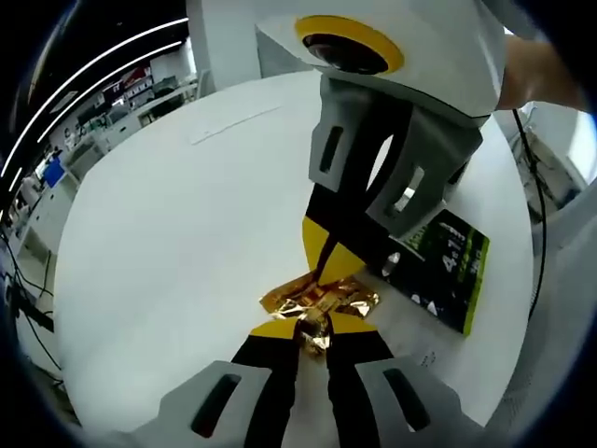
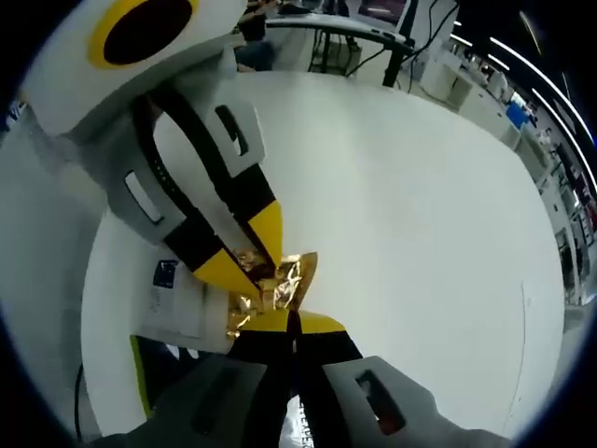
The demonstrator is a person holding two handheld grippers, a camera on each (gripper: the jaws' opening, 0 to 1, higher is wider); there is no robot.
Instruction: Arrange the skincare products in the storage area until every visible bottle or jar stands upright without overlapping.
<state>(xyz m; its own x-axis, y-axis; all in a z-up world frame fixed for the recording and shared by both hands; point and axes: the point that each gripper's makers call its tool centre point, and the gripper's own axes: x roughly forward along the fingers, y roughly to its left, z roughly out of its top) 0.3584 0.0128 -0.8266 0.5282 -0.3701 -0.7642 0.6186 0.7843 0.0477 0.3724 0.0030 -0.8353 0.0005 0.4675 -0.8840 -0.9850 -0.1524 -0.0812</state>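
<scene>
A crumpled gold foil sachet point(image 1: 322, 301) hangs just above the white round table point(image 1: 168, 233). In the left gripper view my left gripper point(image 1: 313, 329) rises from the bottom and is shut on the sachet's near end. My right gripper point(image 1: 325, 266) reaches down from the upper right and pinches the sachet's far end. In the right gripper view the sachet point(image 2: 291, 275) sits between my right gripper point(image 2: 291, 322), shut on it from below, and my left gripper point(image 2: 247, 261), which clamps it from the upper left. No bottle or jar is in sight.
A black box with a green edge point(image 1: 450, 269) lies flat on the table to the right of the sachet. The right gripper view has its white side with a small blue label point(image 2: 187, 303). Desks and ceiling lights ring the table point(image 2: 420, 233).
</scene>
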